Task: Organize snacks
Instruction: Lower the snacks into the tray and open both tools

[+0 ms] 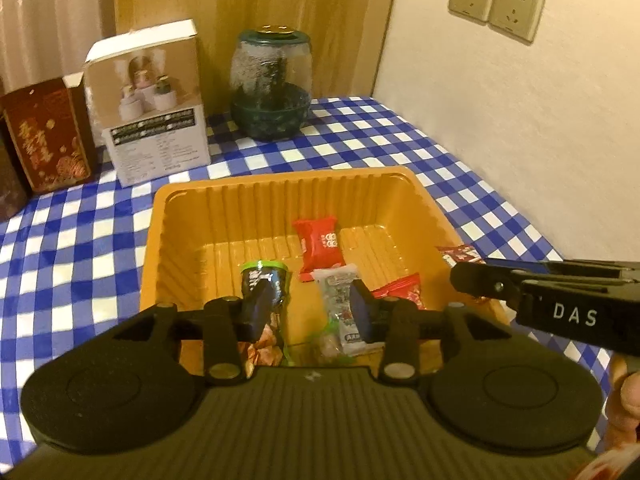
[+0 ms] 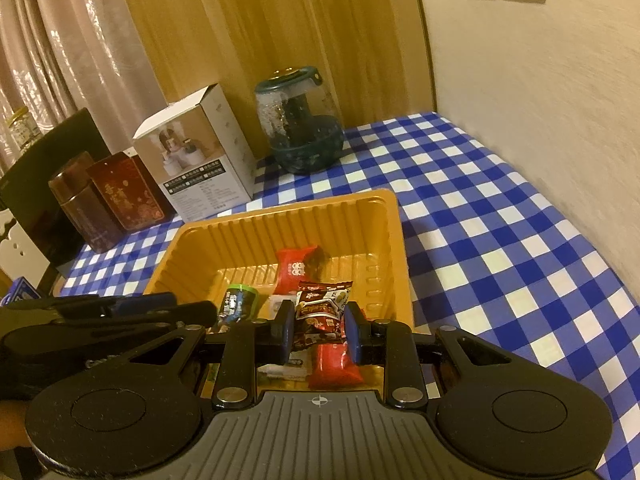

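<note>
Brown-wrapped snack (image 2: 320,312) sits pinched in the right gripper (image 2: 318,330), long axis pointing away, directly above the orange tray (image 2: 288,216) (straight down suffices). Left gripper (image 1: 310,312) hangs part-open and empty over the tray's near end.

One orange ribbed plastic tray (image 1: 224,216) sits on a blue-and-white checked tablecloth (image 1: 80,248). Inside the tray are at least six wrapped snacks: two red packets (image 1: 320,246), one dark packet with a green top (image 1: 264,284), one clear-and-white packet (image 1: 340,308), one dark brown chocolate-style packet (image 2: 320,312), and one crumpled orange wrapper (image 1: 266,346); others may be hidden. Behind the tray stand one white cardboard box (image 1: 156,108), one dark red printed box (image 1: 48,136), one brown cylindrical tin (image 2: 86,208) and one round glass jar with a dark green lid (image 1: 272,84). Two wall sockets (image 1: 496,4) are mounted side by side.
</note>
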The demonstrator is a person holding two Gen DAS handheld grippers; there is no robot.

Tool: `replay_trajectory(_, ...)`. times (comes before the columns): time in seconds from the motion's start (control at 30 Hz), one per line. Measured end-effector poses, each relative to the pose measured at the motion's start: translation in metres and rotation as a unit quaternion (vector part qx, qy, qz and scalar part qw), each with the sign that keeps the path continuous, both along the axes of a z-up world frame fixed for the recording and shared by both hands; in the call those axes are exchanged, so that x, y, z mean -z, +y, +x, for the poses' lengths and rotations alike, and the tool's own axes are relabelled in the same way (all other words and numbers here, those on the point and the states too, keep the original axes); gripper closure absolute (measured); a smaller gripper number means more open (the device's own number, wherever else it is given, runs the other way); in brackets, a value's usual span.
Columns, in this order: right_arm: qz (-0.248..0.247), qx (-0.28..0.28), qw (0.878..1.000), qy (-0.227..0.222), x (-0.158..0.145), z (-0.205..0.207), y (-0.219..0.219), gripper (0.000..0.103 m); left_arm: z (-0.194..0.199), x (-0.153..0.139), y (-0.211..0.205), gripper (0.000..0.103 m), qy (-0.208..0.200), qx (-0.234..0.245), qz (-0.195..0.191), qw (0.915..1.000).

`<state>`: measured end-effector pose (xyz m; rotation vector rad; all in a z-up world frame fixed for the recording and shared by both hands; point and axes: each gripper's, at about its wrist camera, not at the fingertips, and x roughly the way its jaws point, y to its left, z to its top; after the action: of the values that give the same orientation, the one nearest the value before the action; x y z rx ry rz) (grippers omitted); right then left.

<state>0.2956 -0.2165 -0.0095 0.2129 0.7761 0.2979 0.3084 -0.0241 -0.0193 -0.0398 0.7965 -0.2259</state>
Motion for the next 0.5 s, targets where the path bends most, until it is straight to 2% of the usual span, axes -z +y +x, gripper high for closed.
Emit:
replay_trajectory(0.2,0.006,0.000,1.000,0.001,-0.001,0.000,0.001,0.076,-0.007,0.000,0.013,0.065,0.006,-0.019,-0.001,0.9998)
replay_trajectory(0.5,0.019,0.003,1.000,0.002,-0.003,0.005,0.002,0.076,-0.012,-0.001,0.016,0.065,0.003,-0.018,0.001,0.9998)
